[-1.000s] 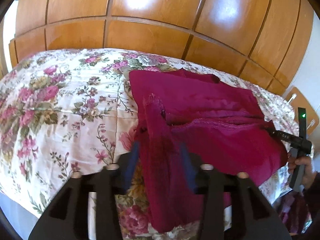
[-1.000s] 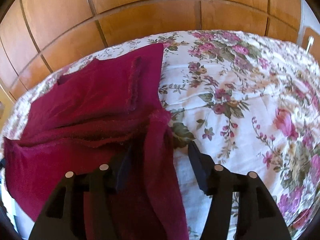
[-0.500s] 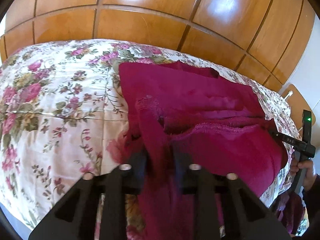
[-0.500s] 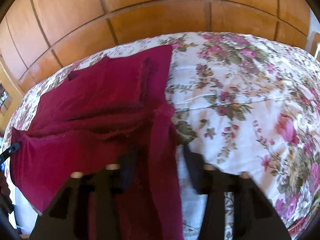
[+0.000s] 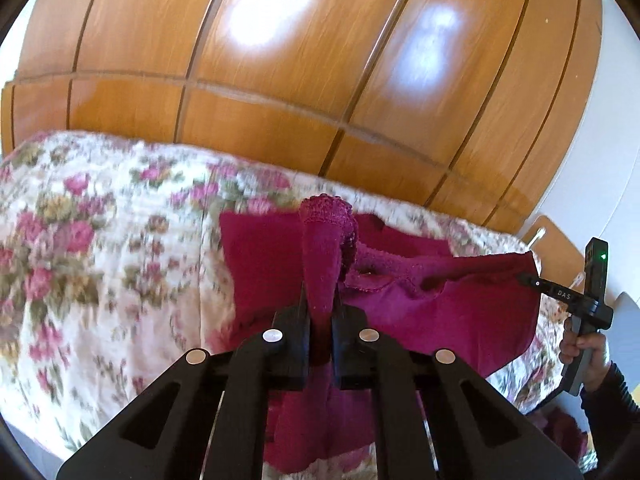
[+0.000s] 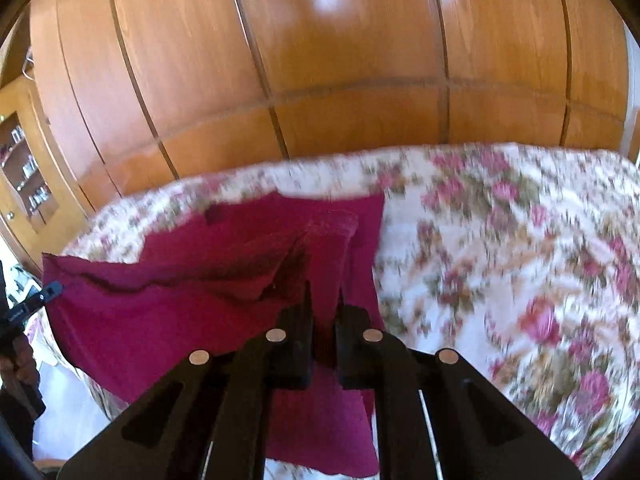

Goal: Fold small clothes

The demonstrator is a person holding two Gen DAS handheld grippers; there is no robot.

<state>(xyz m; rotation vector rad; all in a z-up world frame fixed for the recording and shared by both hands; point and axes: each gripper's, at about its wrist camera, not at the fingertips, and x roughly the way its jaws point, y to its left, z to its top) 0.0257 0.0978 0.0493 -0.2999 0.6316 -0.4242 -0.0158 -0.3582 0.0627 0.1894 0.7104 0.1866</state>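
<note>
Left wrist view: left gripper (image 5: 320, 300) is pinching a bunched edge of the magenta garment (image 5: 440, 312) at lower centre of frame, jaws having just been closing w/ cloth between them. The pinched fabric is rising above the fingers in a lumpy tuft at mid-frame. Rest of the garment is spreading to the right, part lying on the floral bedspread (image 5: 100, 260), part hanging in the air. At far right, a hand (image 5: 584, 350) is gripping the right gripper (image 5: 532, 280), whose tip is meeting the garment's far corner.

Right wrist view: right gripper (image 6: 323, 304) is likewise clamping the garment (image 6: 180, 308) at lower centre, jaws having just been closing on the cloth. Fabric is stretching toward the left edge, where the other gripper's tip (image 6: 50, 290) is biting its corner. Bedspread (image 6: 500, 260) is filling the right half, blurred. Glossy wooden wardrobe panels (image 6: 320, 60) are filling the upper frame in both views.
</note>
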